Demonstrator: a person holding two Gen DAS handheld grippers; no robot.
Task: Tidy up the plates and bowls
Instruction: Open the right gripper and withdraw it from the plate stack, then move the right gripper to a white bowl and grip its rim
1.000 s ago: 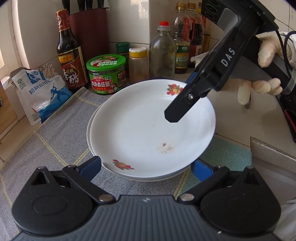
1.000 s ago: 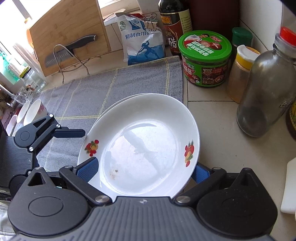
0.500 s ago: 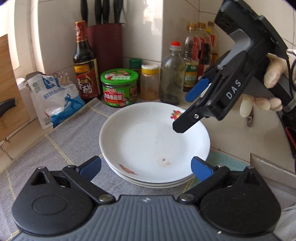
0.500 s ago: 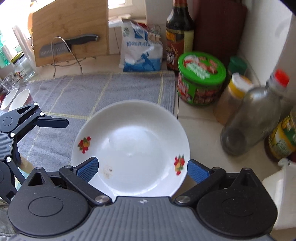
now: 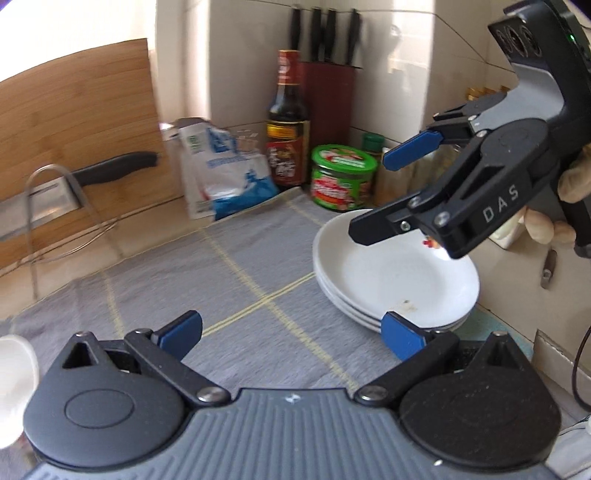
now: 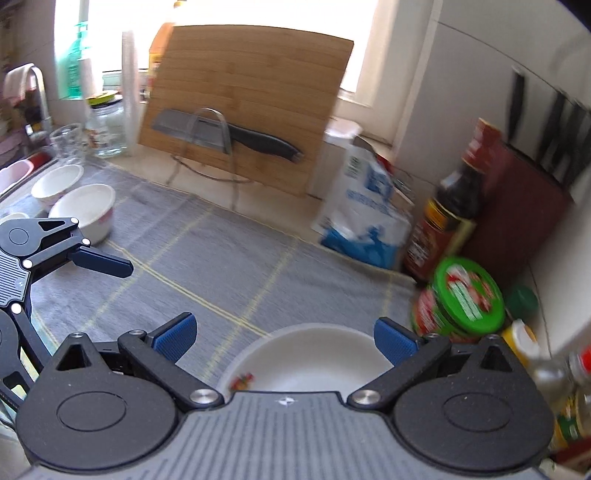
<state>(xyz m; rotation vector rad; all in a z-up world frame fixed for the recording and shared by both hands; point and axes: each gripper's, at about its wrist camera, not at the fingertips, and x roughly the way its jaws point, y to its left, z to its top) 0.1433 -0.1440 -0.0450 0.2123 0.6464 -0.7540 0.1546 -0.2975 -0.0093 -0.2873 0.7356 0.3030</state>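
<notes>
Evidently both grippers, the left gripper point(image 5: 291, 328) and right gripper point(image 6: 284, 334), have withdrawn wide and empty from the plate stack point(image 5: 395, 280), so bowls point(image 6: 83, 206) likely follow

A bright window point(image 6: 229, 22) floods daylight over the pale stone countertop point(image 6: 266, 206), where a grey cloth mat with yellow grid lines point(image 6: 221, 266) lies before a leaning bamboo cutting board point(image 6: 251, 85) beside white tiled walls point(image 6: 461, 66).
</notes>
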